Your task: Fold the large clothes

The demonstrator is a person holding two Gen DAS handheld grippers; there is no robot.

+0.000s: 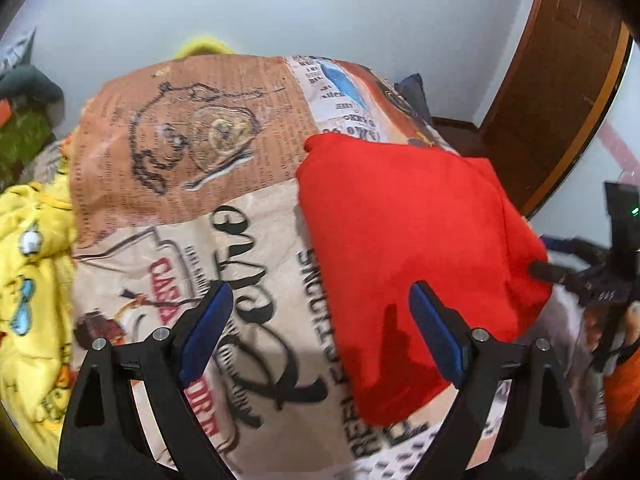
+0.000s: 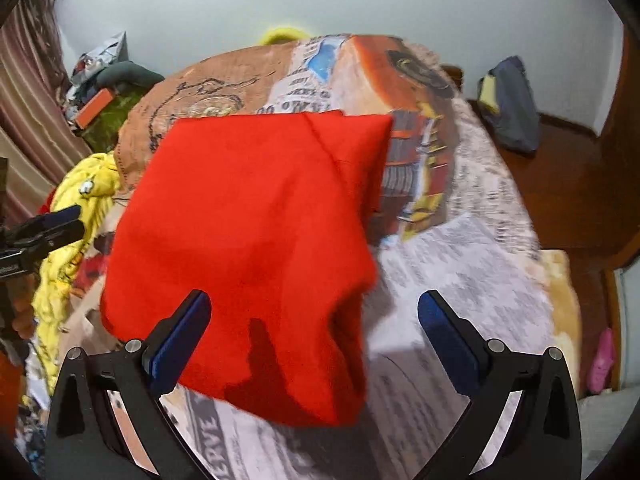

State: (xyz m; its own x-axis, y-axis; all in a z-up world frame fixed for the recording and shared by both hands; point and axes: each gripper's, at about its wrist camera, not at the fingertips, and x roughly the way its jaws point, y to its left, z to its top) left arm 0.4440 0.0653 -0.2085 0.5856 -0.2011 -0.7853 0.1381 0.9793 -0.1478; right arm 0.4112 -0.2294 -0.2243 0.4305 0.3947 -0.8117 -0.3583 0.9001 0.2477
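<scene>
Item: red garment (image 2: 248,240), one piece, lying as a compact, roughly rectangular packet on the printed bedspread (image 1: 180,208); in the right wrist view it fills the centre, with a doubled layer showing along its 1 o'clock corner, and its near edge at 6 o'clock lies under the gap between the fingers. In the left wrist view the same piece sits at 3 o'clock of centre. Left gripper (image 1: 320,308): tongs wide, nothing between them, one blue pad over the bedspread lettering and the other over the garment's near edge, apparently above the cloth, not pressing on it. Right gripper (image 2: 314,314): tongs wide, empty, straddling the garment's near corner without visible contact. Adjacent: yellow patterned fabric (image 1: 28,264), heaped at 9 o'clock, apart from the red piece; dark bag (image 2: 512,104) on the floor at 2 o'clock. Step, by judgement: a fold looks just laid and released, the packet nearly finished. Next move, by judgement: either one more half-fold, each gripper pinching a near corner and carrying it over toward 12 o'clock, or setting the packet aside and fetching another piece.
</scene>
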